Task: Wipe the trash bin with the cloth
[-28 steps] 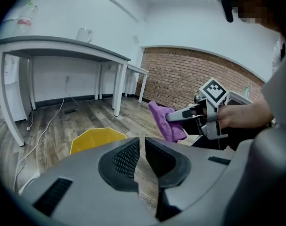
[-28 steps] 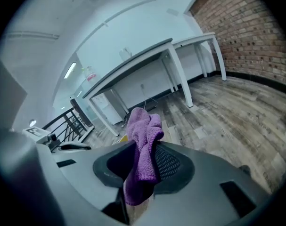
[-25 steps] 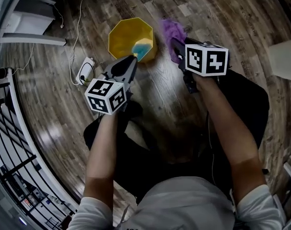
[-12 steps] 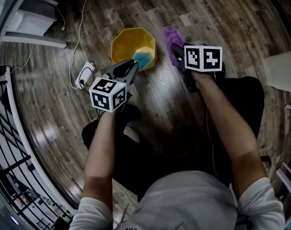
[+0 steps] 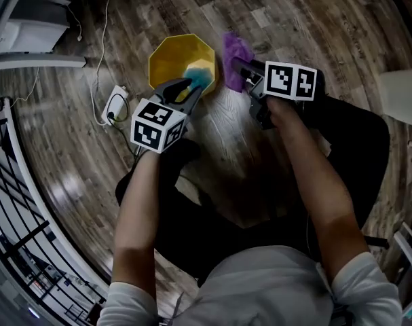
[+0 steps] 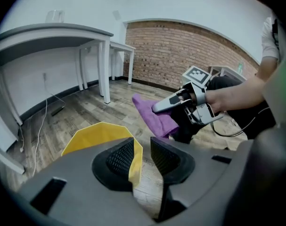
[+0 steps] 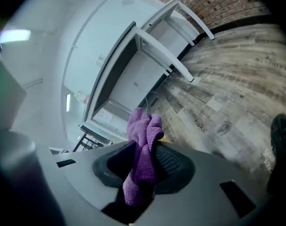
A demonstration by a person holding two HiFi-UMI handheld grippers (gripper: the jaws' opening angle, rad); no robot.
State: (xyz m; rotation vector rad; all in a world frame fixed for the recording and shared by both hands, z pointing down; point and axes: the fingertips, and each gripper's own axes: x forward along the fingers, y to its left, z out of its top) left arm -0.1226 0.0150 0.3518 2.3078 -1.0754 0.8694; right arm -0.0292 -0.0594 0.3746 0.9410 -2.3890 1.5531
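Moved: left gripper (image 5: 190,85) and right gripper (image 5: 234,65) both sit closer to the bin (image 5: 172,54) than a second ago. The cloth (image 5: 234,49), which then hung clear of the bin's right side, is now just beside its right rim. The left jaws, nearly clenched back then, have just been opening.
Left jaws: released and standing apart at the bin's near rim, with the gripper slanting downward. In the left gripper view (image 6: 143,147) the yellow wall of the bin (image 6: 93,135) stands between them, lying against the left pad with a gap to the right pad.
Right jaws: clenched on the cloth. In the right gripper view (image 7: 145,149) the cloth (image 7: 143,131) is a purple wad that bulges above the pads and hangs below them.
Bin: yellow and many-sided, mouth up on the floor (image 5: 307,26) ahead of the person's knees. A blue-green patch (image 5: 200,78) shows inside it by the left jaws; I cannot tell what it is.
Cloth: held off the floor, at the bin's right side.
Plug block (image 5: 117,102): white, on the floor left of the bin and apart from it.
Floor: grey-brown wood planks.
Person (image 5: 260,291): seated, forearms bare, one gripper in each hand.
Room: white desks (image 6: 53,34) along one side, with a brick wall (image 6: 180,51) beyond.
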